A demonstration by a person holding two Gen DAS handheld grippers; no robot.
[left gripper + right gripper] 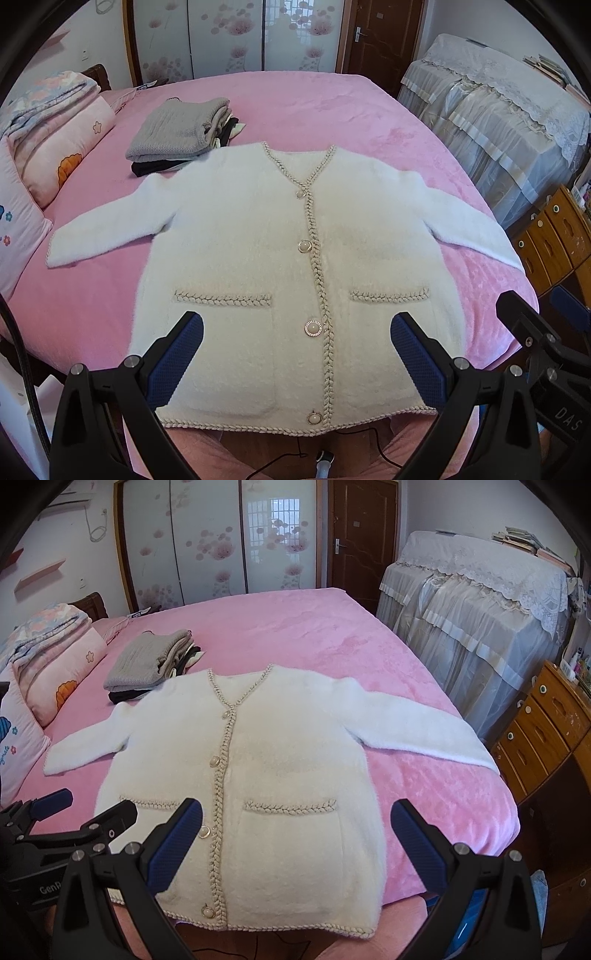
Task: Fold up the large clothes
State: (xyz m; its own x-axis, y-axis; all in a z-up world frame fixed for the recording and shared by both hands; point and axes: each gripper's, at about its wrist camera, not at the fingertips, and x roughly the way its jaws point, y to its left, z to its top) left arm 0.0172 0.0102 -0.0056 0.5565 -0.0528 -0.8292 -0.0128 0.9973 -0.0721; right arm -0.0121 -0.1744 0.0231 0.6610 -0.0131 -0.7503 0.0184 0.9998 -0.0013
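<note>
A white fluffy cardigan [258,243] with braided beige trim and pearl buttons lies flat, front up, on the pink bed [314,107], both sleeves spread out to the sides. It also shows in the right wrist view [288,746]. My left gripper [295,354] is open and empty, held above the cardigan's hem. My right gripper [295,842] is open and empty above the cardigan's right pocket. The right gripper also shows at the right edge of the left wrist view [543,325], and the left gripper at the left of the right wrist view [88,808].
A stack of folded clothes [181,133] with a grey knit on top lies on the bed behind the cardigan's left shoulder. Pillows and a folded quilt [55,140] lie at the left. A lace-covered piece of furniture [491,129] and wooden drawers [554,240] stand at the right.
</note>
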